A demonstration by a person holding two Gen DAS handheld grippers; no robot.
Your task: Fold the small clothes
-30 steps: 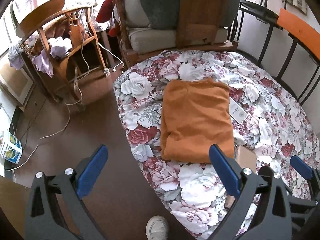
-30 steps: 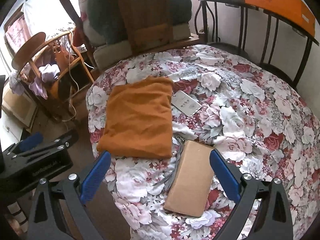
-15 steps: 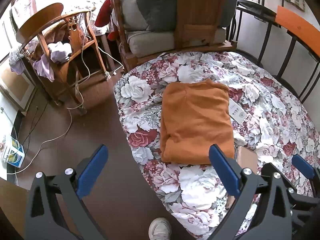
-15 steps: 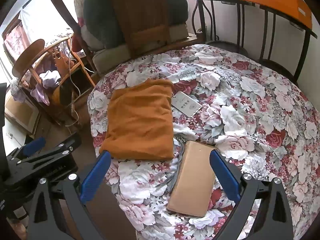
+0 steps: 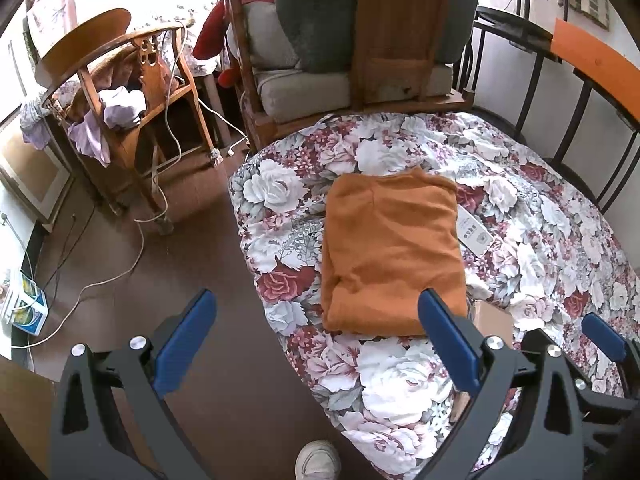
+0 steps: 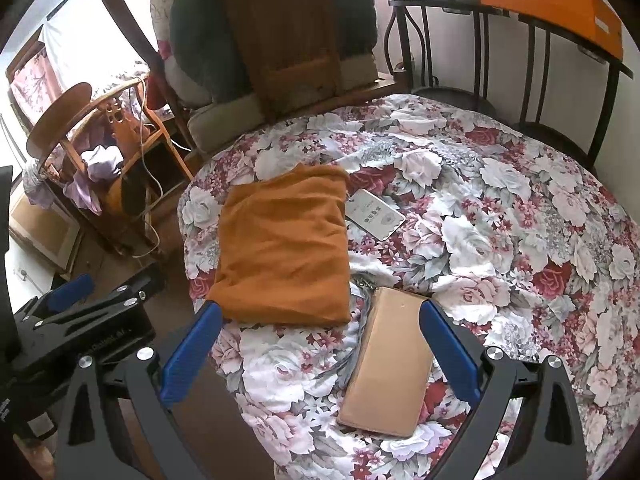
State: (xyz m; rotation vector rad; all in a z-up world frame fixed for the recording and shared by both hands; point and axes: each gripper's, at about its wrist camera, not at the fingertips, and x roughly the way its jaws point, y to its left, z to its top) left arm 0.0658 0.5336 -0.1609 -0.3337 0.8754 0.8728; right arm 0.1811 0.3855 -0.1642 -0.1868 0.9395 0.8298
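An orange garment (image 5: pixel 392 252) (image 6: pixel 284 248) lies folded into a neat rectangle on the floral bedspread (image 5: pixel 532 216) (image 6: pixel 500 220), near the bed's left edge. My left gripper (image 5: pixel 316 320) hangs open above the bed's edge and the floor, short of the garment, with nothing between its blue pads. My right gripper (image 6: pixel 320 332) is open too, held above the bed near the garment's front edge, and holds nothing. The right gripper's blue tip (image 5: pixel 602 338) shows at the lower right of the left wrist view; the left gripper's body (image 6: pixel 80 320) shows at the left of the right wrist view.
A white remote (image 5: pixel 472 236) (image 6: pixel 374 214) lies right of the garment, a tan flat box (image 6: pixel 390 364) in front of it. A wooden chair with clothes (image 5: pixel 120 112) and cables stand on the brown floor at left. A cushioned armchair (image 5: pixel 352 52) and a metal rail (image 5: pixel 580 92) bound the bed. A shoe (image 5: pixel 318 460) is below.
Both grippers have drawn back and up slightly from the bed, so the garment looks a little farther away. The garment has not moved, and both grippers stay open.
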